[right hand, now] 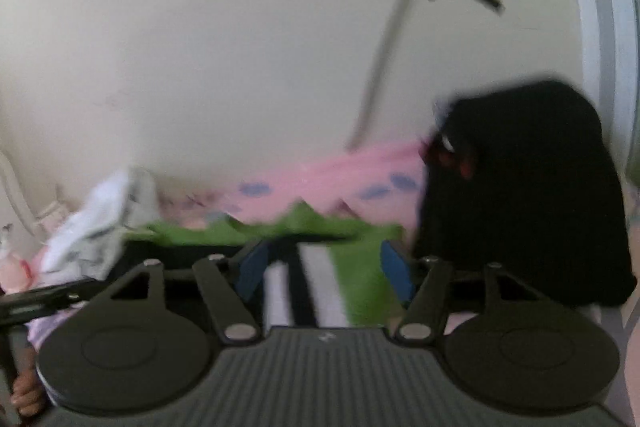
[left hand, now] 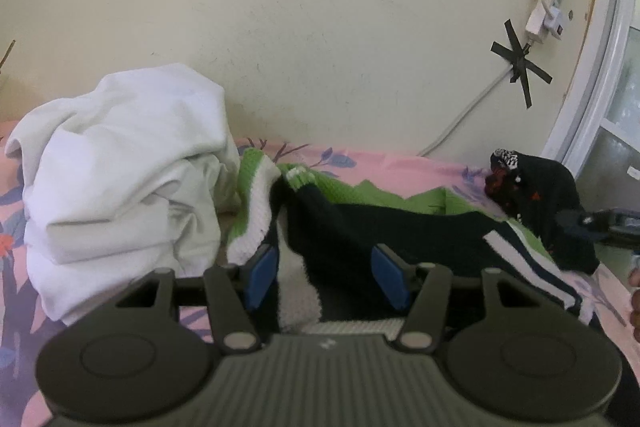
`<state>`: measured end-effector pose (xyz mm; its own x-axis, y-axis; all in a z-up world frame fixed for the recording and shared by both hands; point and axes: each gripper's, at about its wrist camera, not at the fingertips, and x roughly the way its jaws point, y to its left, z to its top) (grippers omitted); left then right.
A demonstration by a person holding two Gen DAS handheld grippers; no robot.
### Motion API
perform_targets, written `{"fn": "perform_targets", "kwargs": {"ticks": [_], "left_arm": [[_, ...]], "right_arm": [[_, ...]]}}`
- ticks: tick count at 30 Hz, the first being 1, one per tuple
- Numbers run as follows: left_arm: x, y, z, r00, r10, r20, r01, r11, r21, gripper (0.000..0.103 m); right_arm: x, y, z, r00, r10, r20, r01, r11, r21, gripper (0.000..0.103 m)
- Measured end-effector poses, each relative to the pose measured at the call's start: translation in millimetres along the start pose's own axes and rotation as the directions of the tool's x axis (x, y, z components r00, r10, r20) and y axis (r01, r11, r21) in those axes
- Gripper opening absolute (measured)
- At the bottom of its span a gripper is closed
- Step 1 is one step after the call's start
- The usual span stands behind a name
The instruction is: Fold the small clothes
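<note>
A: We log the knit garment [left hand: 360, 227], green, black and white, lying rumpled on the pink bed sheet [left hand: 380, 163], between a white heap [left hand: 120, 163] and a black garment [left hand: 552, 195].

B: Left hand-held gripper [left hand: 326, 277] spread apart over it; right hand-held gripper [right hand: 324, 273] likewise, gripping nothing.

A: We judge it soft, light, floppy; take the striped hem.

B: Right view blurred; sleeves hidden.

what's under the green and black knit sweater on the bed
The knit sweater lies spread on the pink floral bedsheet, which shows around its edges. Its left side disappears behind the white cloth pile. Anything directly beneath it is covered.
</note>
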<state>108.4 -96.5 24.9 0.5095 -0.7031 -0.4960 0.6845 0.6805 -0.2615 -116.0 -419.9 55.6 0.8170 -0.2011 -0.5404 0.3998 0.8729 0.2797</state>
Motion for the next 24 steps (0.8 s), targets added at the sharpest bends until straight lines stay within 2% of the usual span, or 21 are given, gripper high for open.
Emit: {"fn": "perform_targets", "kwargs": {"ticks": [2, 3, 4, 5, 7, 8, 9, 10, 12, 13, 14, 16, 18, 20, 22, 24], "left_arm": [[-0.7, 2.6, -0.4, 1.000, 0.000, -0.003, 0.000, 1.000, -0.010, 0.054], [-0.4, 4.5, -0.6, 1.000, -0.001, -0.007, 0.001, 1.000, -0.018, 0.054], [0.1, 6.5, -0.4, 1.000, -0.003, -0.011, 0.003, 1.000, -0.028, 0.054], [0.3, 8.6, -0.2, 1.000, -0.006, -0.013, 0.006, 0.999, -0.039, 0.054], [0.8, 12.2, 0.2, 1.000, -0.012, -0.018, 0.011, 0.998, -0.060, 0.054], [1.7, 13.9, 0.4, 1.000, -0.015, -0.023, 0.014, 0.998, -0.067, 0.054], [3.0, 15.4, 0.7, 0.999, -0.017, -0.030, 0.015, 0.997, -0.074, 0.054], [4.4, 16.7, 1.0, 0.999, -0.015, -0.039, 0.012, 0.997, -0.081, 0.054], [6.1, 19.0, 1.2, 0.999, -0.015, -0.049, 0.010, 0.996, -0.094, 0.054], [5.9, 20.4, 1.4, 0.999, -0.020, -0.049, 0.015, 0.995, -0.102, 0.054], [5.6, 21.3, 1.6, 0.999, -0.023, -0.046, 0.018, 0.994, -0.109, 0.054], [2.7, 23.6, 2.1, 0.999, -0.023, -0.032, 0.019, 0.993, -0.121, 0.054], [-2.2, 25.5, 3.4, 1.000, -0.017, -0.004, 0.016, 0.991, -0.131, 0.054], [-7.3, 27.7, 5.5, 1.000, -0.016, 0.021, 0.019, 0.990, -0.143, 0.054], [-12.3, 30.5, 7.7, 0.999, -0.009, 0.043, 0.015, 0.988, -0.157, 0.054], [-17.1, 34.4, 9.9, 0.998, -0.005, 0.059, 0.016, 0.985, -0.173, 0.054]], "right_arm": [[27.9, -1.2, -3.3, 0.994, 0.001, -0.111, -0.001, 1.000, -0.002, 0.056], [38.5, 2.9, -5.1, 0.990, -0.036, -0.137, 0.034, 0.999, -0.020, 0.051], [47.2, 5.8, -7.4, 0.986, -0.072, -0.152, 0.066, 0.997, -0.047, 0.035], [48.8, 9.9, -7.8, 0.986, -0.106, -0.126, 0.097, 0.993, -0.073, 0.010], [40.0, 14.9, -1.1, 0.987, -0.159, -0.030, 0.154, 0.980, -0.130, 0.000], [36.6, 16.4, 1.3, 0.970, -0.240, 0.046, 0.244, 0.954, -0.174, 0.000], [38.0, 16.6, 1.4, 0.936, -0.336, 0.109, 0.352, 0.912, -0.210, 0.000], [43.3, 11.6, 1.7, 0.910, -0.398, 0.118, 0.415, 0.885, -0.213, 0.000], [47.5, -0.3, -3.9, 0.929, -0.368, 0.035, 0.368, 0.911, -0.184, 0.000], [45.6, 2.9, -4.2, 0.928, -0.370, 0.044, 0.371, 0.905, -0.207, 0.003], [43.1, 6.9, -4.3, 0.929, -0.366, 0.054, 0.369, 0.904, -0.217, 0.031], [20.9, 17.8, 2.4, 0.935, -0.335, 0.120, 0.352, 0.919, -0.179, 0.061], [9.9, 35.6, 7.4, 0.957, -0.241, 0.162, 0.266, 0.950, -0.163, 0.060], [12.4, 61.0, 10.5, 0.990, -0.084, 0.115, 0.104, 0.977, -0.186, 0.059], [23.4, 88.2, 7.4, 0.998, 0.026, 0.050, -0.014, 0.973, -0.230, 0.059], [44.7, 118.9, 0.3, 0.996, 0.089, -0.027, -0.093, 0.954, -0.284, 0.062]]}}
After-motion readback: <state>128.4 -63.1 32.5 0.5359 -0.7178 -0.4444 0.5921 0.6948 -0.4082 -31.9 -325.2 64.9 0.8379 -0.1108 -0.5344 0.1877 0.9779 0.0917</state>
